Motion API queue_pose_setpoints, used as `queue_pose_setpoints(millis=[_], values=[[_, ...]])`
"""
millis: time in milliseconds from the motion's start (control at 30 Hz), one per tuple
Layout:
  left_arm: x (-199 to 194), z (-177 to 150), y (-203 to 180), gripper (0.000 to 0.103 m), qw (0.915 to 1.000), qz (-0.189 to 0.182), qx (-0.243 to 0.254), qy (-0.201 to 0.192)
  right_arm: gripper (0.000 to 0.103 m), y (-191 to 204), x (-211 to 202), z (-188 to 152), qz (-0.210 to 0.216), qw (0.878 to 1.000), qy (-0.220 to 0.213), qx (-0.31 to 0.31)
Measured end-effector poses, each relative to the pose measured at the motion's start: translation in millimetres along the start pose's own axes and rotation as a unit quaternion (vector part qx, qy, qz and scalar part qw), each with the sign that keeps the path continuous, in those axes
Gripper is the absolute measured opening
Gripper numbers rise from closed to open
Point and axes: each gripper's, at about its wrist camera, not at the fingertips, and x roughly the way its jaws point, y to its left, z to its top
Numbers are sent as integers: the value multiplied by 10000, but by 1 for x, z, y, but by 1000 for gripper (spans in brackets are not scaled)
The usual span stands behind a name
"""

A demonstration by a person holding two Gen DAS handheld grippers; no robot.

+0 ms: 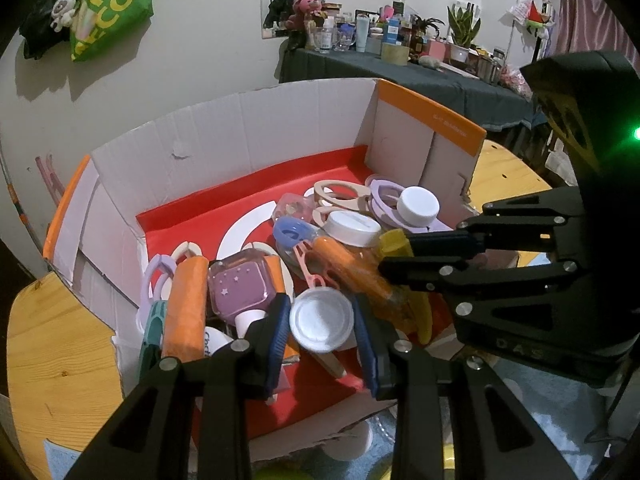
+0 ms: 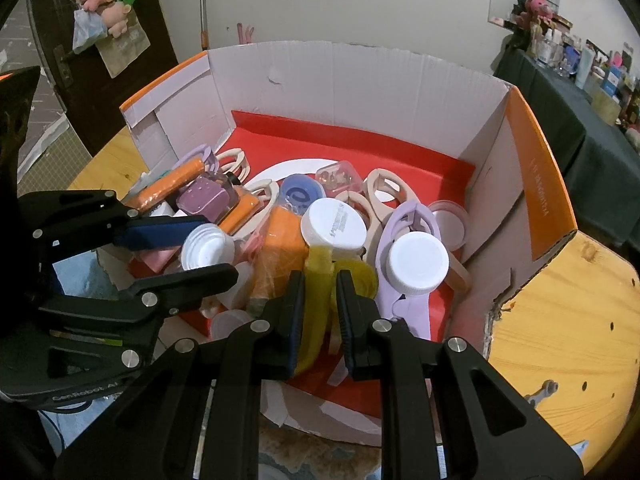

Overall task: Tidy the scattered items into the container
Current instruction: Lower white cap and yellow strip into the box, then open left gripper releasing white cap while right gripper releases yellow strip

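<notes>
A cardboard box [image 1: 280, 128] with orange rims and a red lining holds several items: orange tubes, a purple bottle [image 1: 240, 284], white-capped jars [image 2: 418, 262], and beige and lilac ring handles. My left gripper [image 1: 321, 304] hangs over the near part of the box, its blue pads shut on a round white cap [image 1: 322, 324]. The right wrist view shows that same left gripper [image 2: 222, 246] with the white cap [image 2: 204, 250] between its fingers. My right gripper [image 2: 320, 280] is shut on a thin yellow plastic item [image 2: 320, 260] just above the pile. It enters the left wrist view as the right gripper [image 1: 394, 258].
The box [image 2: 360, 80] sits on a round wooden table [image 2: 560, 320]. Behind it stand a white wall and a dark-clothed side table [image 1: 400, 76] crowded with bottles and plants. A green bag [image 1: 112, 4] hangs on the wall at left.
</notes>
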Motion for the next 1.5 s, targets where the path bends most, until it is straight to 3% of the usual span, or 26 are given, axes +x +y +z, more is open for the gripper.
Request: queue_pose_setpoints(millis=[867,967,1033,1067,1500], values=[[-1,0,0,42,9998,-173,-101,23,22,0,2,1,-89,10000,35,27],[-3,0,2,42,9996,-222,-147,37,30,0,1,1,-105,9999,6,36],[-5,0,3,42,9996,-225,-173,29,47,0,-2,2,-162,9998,-64,58],[-5,0,3,42,9996,-225,-178,27,49,-1,-4,2,-199,9997,-97,61],[-16,1,3,45,9994,-273,-196,-73,51,-2,-7,4,-180,9997,-135,61]])
